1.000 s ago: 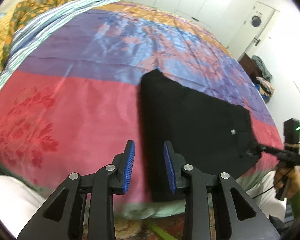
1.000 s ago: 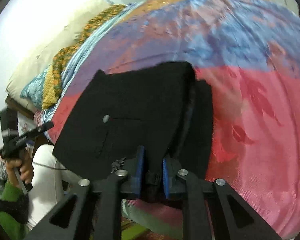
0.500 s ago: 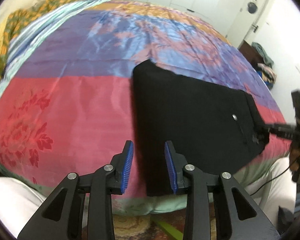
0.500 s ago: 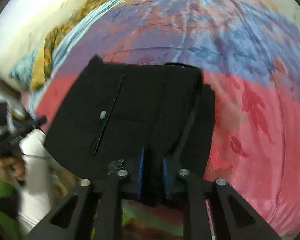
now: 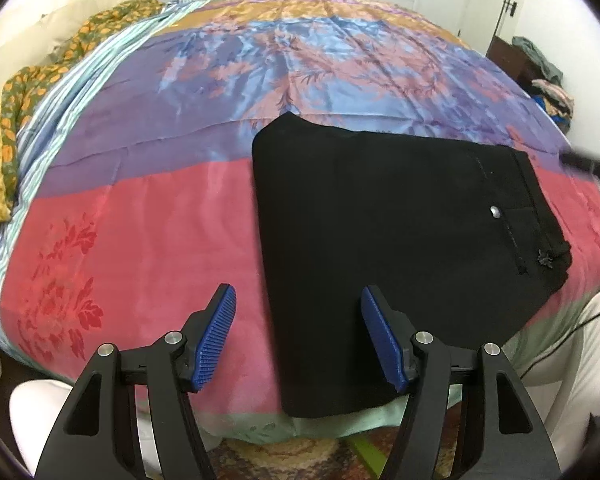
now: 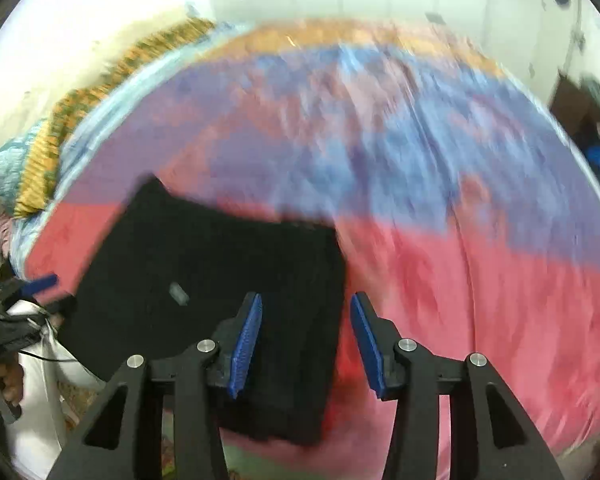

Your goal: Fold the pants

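Note:
The black pants (image 5: 400,240) lie folded into a flat block on the bed's near edge, with the waistband and a silver button to the right. My left gripper (image 5: 300,338) hovers over their left edge. Its jaws are opening and the blue pads touch no cloth. In the blurred right wrist view, the pants (image 6: 204,280) lie below my right gripper (image 6: 306,344). Its jaws are opening too, above the pants' right edge, with nothing pinched. The left gripper (image 6: 24,296) shows at the far left of that view.
A satin bedspread (image 5: 148,232) in red, purple, blue and orange bands covers the bed. Yellow and green patterned cloth (image 5: 4,136) and pillows lie at the left. A clothes pile (image 5: 548,88) sits by the right wall. The person's white-trousered legs (image 5: 580,344) stand at the near edge.
My right gripper let go of the pants' near edge, opened and rose. My left gripper's jaws spread much wider as it shifted along the near edge. The pants now lie flat.

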Demonstrator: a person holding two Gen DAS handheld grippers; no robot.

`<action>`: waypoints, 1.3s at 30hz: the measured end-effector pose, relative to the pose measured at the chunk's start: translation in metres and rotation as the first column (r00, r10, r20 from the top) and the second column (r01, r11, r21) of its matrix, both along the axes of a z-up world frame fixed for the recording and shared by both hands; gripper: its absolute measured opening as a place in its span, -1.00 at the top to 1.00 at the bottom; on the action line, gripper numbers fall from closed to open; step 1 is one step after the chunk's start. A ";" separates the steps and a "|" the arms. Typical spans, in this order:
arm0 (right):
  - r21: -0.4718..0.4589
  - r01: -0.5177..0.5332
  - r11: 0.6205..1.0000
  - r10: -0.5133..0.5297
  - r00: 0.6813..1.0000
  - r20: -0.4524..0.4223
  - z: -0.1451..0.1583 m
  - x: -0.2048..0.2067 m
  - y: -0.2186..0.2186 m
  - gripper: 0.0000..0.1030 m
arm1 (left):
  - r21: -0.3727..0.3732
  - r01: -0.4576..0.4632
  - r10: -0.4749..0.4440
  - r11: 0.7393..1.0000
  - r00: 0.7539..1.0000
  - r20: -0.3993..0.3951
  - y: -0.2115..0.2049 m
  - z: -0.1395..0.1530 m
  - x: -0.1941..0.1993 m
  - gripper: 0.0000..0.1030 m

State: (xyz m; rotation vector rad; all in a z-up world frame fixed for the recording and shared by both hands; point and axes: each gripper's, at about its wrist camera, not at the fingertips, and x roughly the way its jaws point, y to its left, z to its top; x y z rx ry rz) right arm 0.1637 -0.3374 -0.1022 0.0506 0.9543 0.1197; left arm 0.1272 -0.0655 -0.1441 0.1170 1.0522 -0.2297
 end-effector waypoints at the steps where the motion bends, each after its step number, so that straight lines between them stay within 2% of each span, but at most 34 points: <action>1: 0.017 -0.031 0.999 0.031 0.999 0.030 0.006 0.004 0.008 0.08 | 0.002 -0.002 0.002 1.000 1.000 -0.003 0.000 -0.001 0.001 -0.31; 3: 0.050 -0.114 0.992 0.109 0.990 0.086 0.009 0.013 0.028 0.09 | 0.006 -0.004 0.004 1.000 1.000 -0.010 -0.001 -0.002 0.002 -0.31; 5: 0.068 -0.150 0.986 0.144 0.985 0.092 -0.004 0.017 0.043 0.08 | 0.013 0.000 0.001 1.000 1.000 -0.014 -0.002 -0.003 0.002 -0.31; 7: 0.058 -0.104 0.993 0.105 0.994 -0.003 -0.039 0.029 0.039 0.08 | 0.024 0.003 -0.002 1.000 1.000 -0.017 -0.003 -0.006 0.003 -0.31; 9: 0.037 -0.047 0.998 0.053 0.983 -0.177 -0.089 0.040 0.028 0.13 | 0.002 0.007 -0.007 1.000 0.999 -0.033 0.000 -0.006 0.002 -0.31; 10: 0.039 -0.042 0.998 0.049 0.984 -0.174 -0.094 0.036 0.023 0.24 | -0.009 0.002 -0.002 1.000 0.999 -0.039 0.004 -0.004 0.000 -0.31; 13: 0.010 -0.041 0.999 0.041 0.997 -0.072 -0.056 -0.003 0.023 0.24 | -0.028 0.001 -0.002 1.000 1.000 -0.023 0.010 0.001 -0.013 -0.33; 15: 0.030 -0.079 0.996 0.079 0.997 0.011 -0.028 -0.040 0.031 0.23 | -0.030 0.027 -0.028 0.999 0.999 -0.019 0.006 -0.005 -0.022 -0.43; 16: 0.027 -0.089 0.996 0.089 0.996 0.013 -0.027 -0.057 0.035 0.13 | -0.023 0.049 -0.050 0.999 0.998 -0.028 0.001 -0.011 -0.025 -0.45; 17: 0.017 -0.098 0.995 0.098 0.995 -0.030 -0.036 -0.065 0.038 -0.09 | -0.008 0.090 -0.091 0.996 0.995 -0.052 -0.007 -0.020 -0.027 -0.45; 18: 0.008 -0.105 0.994 0.105 0.987 -0.124 -0.057 -0.071 0.039 -0.12 | 0.006 0.118 -0.117 0.993 0.991 -0.070 -0.012 -0.025 -0.027 -0.45; 19: 0.007 -0.097 0.995 0.097 0.984 -0.147 -0.065 -0.076 0.037 -0.12 | 0.009 0.130 -0.129 0.991 0.989 -0.077 -0.012 -0.025 -0.027 -0.45; 20: 0.053 -0.067 0.996 0.074 0.988 -0.135 -0.062 -0.083 0.028 -0.13 | -0.006 0.125 -0.126 0.992 0.990 -0.071 -0.008 -0.020 -0.026 -0.45; 21: 0.101 -0.038 0.994 0.050 0.991 -0.121 -0.055 -0.086 0.018 -0.16 | -0.049 0.100 -0.103 0.994 0.993 -0.055 0.002 -0.011 -0.023 -0.48; 22: 0.179 0.016 0.984 0.003 0.995 -0.101 -0.043 -0.088 0.000 -0.41 | -0.081 0.076 -0.080 0.994 0.996 -0.046 0.011 -0.005 -0.019 -0.54; 23: 0.230 0.051 0.972 -0.033 0.996 -0.081 -0.036 -0.089 -0.014 -0.76 | -0.134 0.044 -0.049 0.990 0.998 -0.038 0.024 0.001 -0.010 -0.72; 24: 0.280 0.083 0.956 -0.069 0.996 -0.062 -0.032 -0.087 -0.030 -0.88 | -0.175 0.016 -0.024 0.984 0.999 -0.043 0.033 0.000 -0.001 -0.82; 25: 0.318 0.094 0.943 -0.072 0.994 -0.080 -0.034 -0.079 -0.041 -0.93 | -0.201 -0.002 -0.010 0.980 0.998 -0.062 0.039 -0.003 0.008 -0.82; 26: 0.362 0.096 0.927 -0.048 0.989 -0.140 -0.044 -0.062 -0.050 -0.92 | -0.231 -0.014 -0.011 0.973 0.994 -0.106 0.043 -0.011 0.021 -0.82; 27: 0.389 0.106 0.915 -0.025 0.978 -0.207 -0.061 -0.046 -0.057 -0.90 | -0.266 -0.023 -0.030 0.964 0.981 -0.191 0.044 -0.029 0.038 -0.81; 28: 0.409 0.108 0.906 -0.008 0.971 -0.239 -0.071 -0.034 -0.061 -0.82 | -0.284 -0.037 -0.037 0.958 0.968 -0.249 0.042 -0.041 0.048 -0.81; 30: 0.477 0.117 0.871 0.061 0.938 -0.341 -0.105 -0.016 -0.060 -0.71 | -0.367 -0.065 -0.077 0.928 0.930 -0.361 0.037 -0.066 0.060 -0.81; 31: 0.496 0.125 0.859 0.084 0.923 -0.376 -0.118 -0.013 -0.054 -0.49 | -0.392 -0.077 -0.085 0.917 0.921 -0.379 0.034 -0.070 0.061 -0.81; 32: 0.504 0.115 0.856 0.102 0.918 -0.384 -0.124 -0.009 -0.049 -0.42 | -0.426 -0.079 -0.098 0.901 0.921 -0.378 0.029 -0.070 0.060 -0.66; 33: 0.497 0.076 0.865 0.131 0.920 -0.369 -0.123 -0.004 -0.042 -0.38 | -0.434 -0.072 -0.104 0.898 0.924 -0.368 0.024 -0.069 0.058 -0.34; 34: 0.489 0.033 0.872 0.160 0.924 -0.347 -0.117 -0.005 -0.035 -0.10 | -0.406 -0.068 -0.089 0.912 0.930 -0.356 0.020 -0.067 0.056 -0.13; 35: 0.473 0.001 0.881 0.173 0.929 -0.326 -0.109 -0.007 -0.031 0.09 | -0.397 -0.058 -0.089 0.916 0.935 -0.344 0.018 -0.063 0.056 0.34; 36: 0.468 -0.009 0.884 0.174 0.935 -0.310 -0.101 -0.007 -0.029 0.18 | -0.412 -0.048 -0.097 0.910 0.941 -0.324 0.018 -0.052 0.057 0.49; 38: 0.471 -0.048 0.881 0.190 0.947 -0.260 -0.079 -0.006 -0.027 0.36 | -0.455 -0.030 -0.112 0.890 0.953 -0.281 0.021 -0.025 0.066 0.52; 39: 0.474 -0.069 0.878 0.203 0.950 -0.239 -0.069 -0.002 -0.026 0.38 | -0.462 -0.009 -0.120 0.887 0.961 -0.249 0.020 -0.010 0.072 0.52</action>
